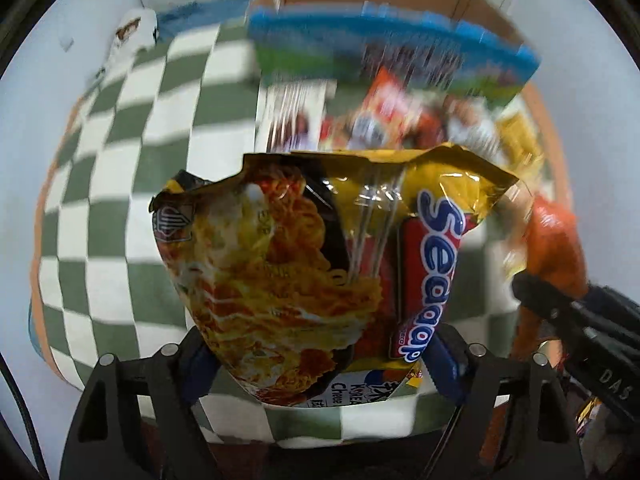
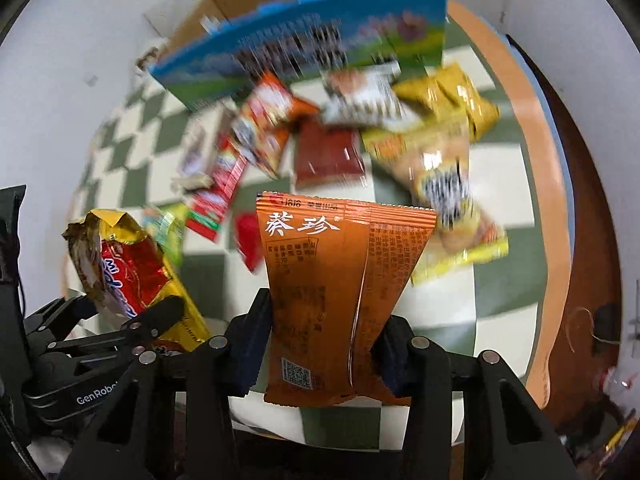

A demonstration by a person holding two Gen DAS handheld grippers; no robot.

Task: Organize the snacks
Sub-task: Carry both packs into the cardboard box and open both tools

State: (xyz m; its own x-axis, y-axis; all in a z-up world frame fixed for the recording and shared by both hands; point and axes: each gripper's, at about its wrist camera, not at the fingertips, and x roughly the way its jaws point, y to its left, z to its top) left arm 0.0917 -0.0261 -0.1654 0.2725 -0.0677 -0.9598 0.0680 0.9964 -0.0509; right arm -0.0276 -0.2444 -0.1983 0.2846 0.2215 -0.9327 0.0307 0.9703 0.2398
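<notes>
Between L jaws, crinkly foil noodle pack (image 1: 304, 264); R jaws on glossy orange sachet (image 2: 340, 300).

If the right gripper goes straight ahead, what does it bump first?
Probably the dark red packet lying on the checkered cloth, beyond the orange packet the right gripper holds; depth is unclear.

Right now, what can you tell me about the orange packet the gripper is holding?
The orange packet is a flat, shiny plastic-looking pouch with crimped ends, a seam down its middle, white Chinese characters near the top, small print, and a QR code near the bottom. It stands upright, pinched at its waist by the right gripper, whose pads squeeze both sides so the wrapper wrinkles inward. It is lifted above the green-and-white checkered cloth, with other snacks scattered behind it. From the left wrist view only a blurred orange edge shows.
</notes>
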